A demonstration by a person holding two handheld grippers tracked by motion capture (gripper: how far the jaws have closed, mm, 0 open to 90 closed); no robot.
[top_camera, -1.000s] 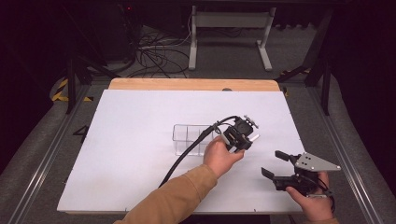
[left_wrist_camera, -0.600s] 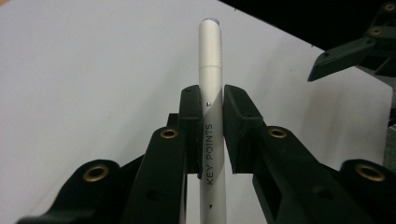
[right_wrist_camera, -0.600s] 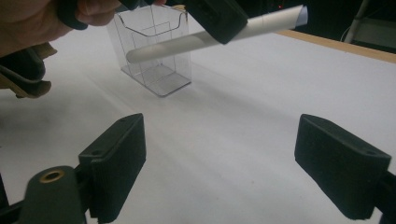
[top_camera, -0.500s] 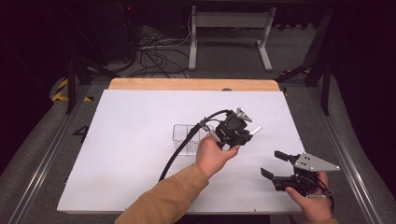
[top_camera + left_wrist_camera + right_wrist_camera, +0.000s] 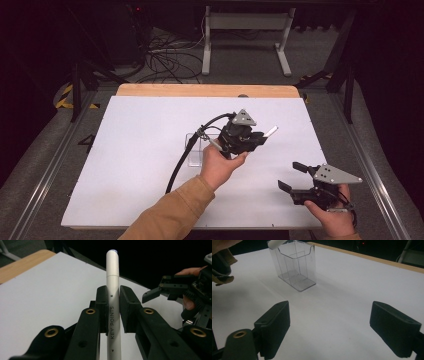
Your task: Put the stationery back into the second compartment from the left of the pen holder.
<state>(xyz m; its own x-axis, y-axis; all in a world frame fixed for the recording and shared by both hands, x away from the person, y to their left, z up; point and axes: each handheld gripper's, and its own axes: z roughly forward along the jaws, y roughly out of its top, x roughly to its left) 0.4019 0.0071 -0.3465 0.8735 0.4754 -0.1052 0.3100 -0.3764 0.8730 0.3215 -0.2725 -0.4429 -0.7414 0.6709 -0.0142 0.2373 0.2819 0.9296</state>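
Right now my right gripper (image 5: 292, 176) sits low near the table's (image 5: 140, 150) near right corner, jaws spread wide with nothing between them, held in my right hand (image 5: 332, 220). From the right gripper view its two black pads stand far apart over bare white tabletop, and beyond them I see the clear plastic holder (image 5: 295, 266) standing upright, open at the top, with a white tip just over its rim at the top left.

Further in, my left hand (image 5: 220, 165) comes up from the near edge in a tan sleeve (image 5: 170, 215) and holds the left gripper (image 5: 260, 137) above the middle of the table, a bit toward the right edge. Its jaws are narrow and clamped on a white pen (image 5: 112, 290). In the left gripper view the pen runs straight up between the pads, which press on both sides of its barrel, with "KEY POINTS" printed along it and the cap end sticking out past the jaws. In the high view the pen's (image 5: 270, 132) tip pokes out of the gripper toward the right edge, clear of the tabletop.

Just left of that gripper in the high view the holder (image 5: 192, 150) rests on the table near its middle; a black cable (image 5: 182, 162) trails across it toward the near edge. My right gripper also shows at the right of the left gripper view, well apart from the pen.
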